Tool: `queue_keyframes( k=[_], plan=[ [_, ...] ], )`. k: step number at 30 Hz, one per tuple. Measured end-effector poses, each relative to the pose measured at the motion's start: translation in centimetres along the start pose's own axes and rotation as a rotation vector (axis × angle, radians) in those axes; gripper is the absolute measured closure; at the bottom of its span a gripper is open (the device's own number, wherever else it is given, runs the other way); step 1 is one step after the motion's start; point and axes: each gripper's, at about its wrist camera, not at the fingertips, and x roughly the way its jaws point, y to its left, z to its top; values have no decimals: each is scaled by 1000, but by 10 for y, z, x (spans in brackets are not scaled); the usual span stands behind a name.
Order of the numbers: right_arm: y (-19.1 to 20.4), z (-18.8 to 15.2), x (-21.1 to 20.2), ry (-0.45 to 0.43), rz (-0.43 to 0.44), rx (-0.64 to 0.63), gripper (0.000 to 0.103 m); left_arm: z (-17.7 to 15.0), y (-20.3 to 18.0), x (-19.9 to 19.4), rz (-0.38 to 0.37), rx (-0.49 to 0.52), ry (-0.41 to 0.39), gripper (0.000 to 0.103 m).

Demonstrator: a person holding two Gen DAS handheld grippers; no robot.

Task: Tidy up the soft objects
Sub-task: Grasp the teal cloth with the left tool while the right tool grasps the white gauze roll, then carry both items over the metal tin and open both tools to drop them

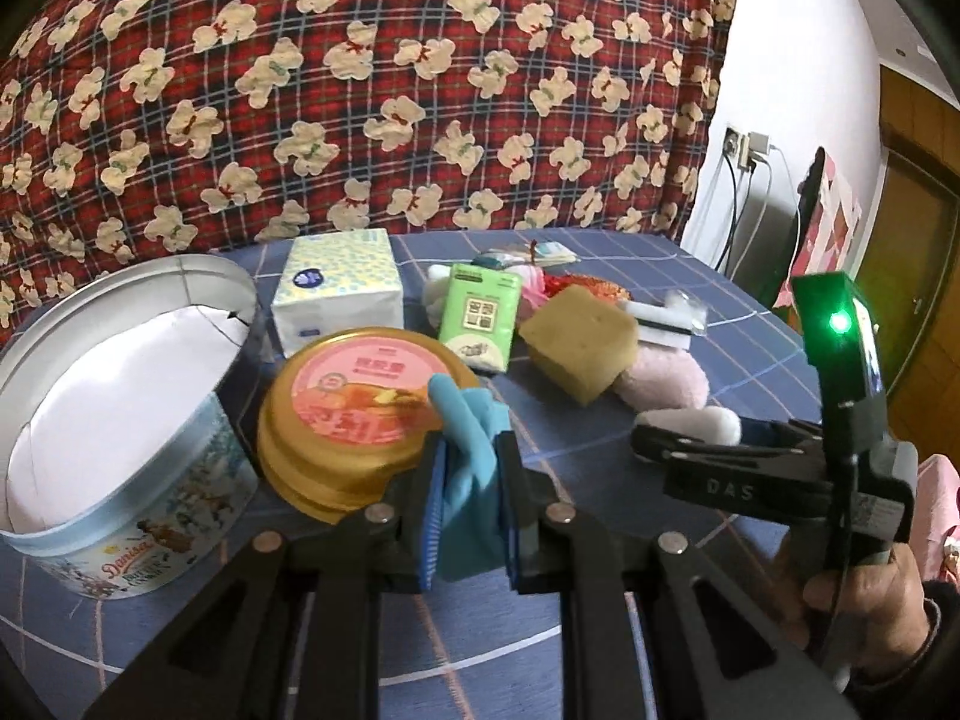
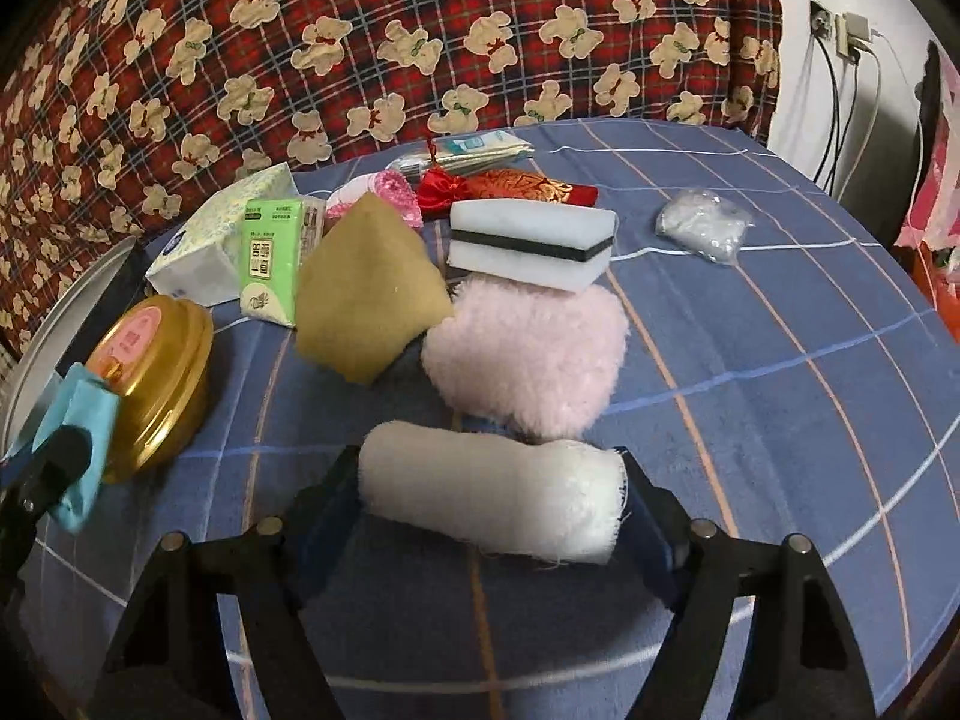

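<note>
- Currently, your left gripper [image 1: 471, 516] has its fingers pinching a blue cloth [image 1: 471, 438], held above the surface [image 1: 600, 408] just in front of the gold tin [image 1: 354, 414].
- Your right gripper [image 2: 492, 489] has its fingers closed on the ends of a white rolled towel [image 2: 492, 486], also held near you.
- Judge the task as early: the open cookie tin [image 1: 120, 420] at your left shows only a white liner, and no soft object is visible inside it.
- Remaining on the surface, mid-distance: pink fluffy pad [image 2: 534, 354], tan sponge [image 2: 366, 294], white layered sponge [image 2: 534, 240], green tissue pack [image 2: 270, 258] and white tissue pack [image 1: 339, 288].
- Farther back: red pouch [image 2: 510, 189], pink knitted item [image 2: 390, 189], clear plastic bag [image 2: 702, 225].
- Open room lies to your right, where the surface is bare up to its edge.
- Clearance at the left is tight: the gold tin stands just beside the cookie tin.
- Behind everything, the bear-print cover [image 1: 360, 90] closes off the far side.
</note>
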Motion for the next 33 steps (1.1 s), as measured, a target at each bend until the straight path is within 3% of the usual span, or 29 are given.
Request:
queue_keyframes(
  k=[4,8,14,23,33],
  plan=[
    [10,3,-33,-83,37,5,22,0,10,-8,-9,-4,-18,88],
    [47,14,-77,-279,81,-87,22,5,24,-23,-9,-23,-59,88],
    [117,26,-97,-469,178,-223,22,19,68,-47,113,-75,-145,88],
    [215,43,-56,-504,301,-304,22,32,151,-55,364,-166,-179,88],
    [277,45,-20,-489,312,-383,22,27,218,-31,518,-292,-112,88]
  ],
)
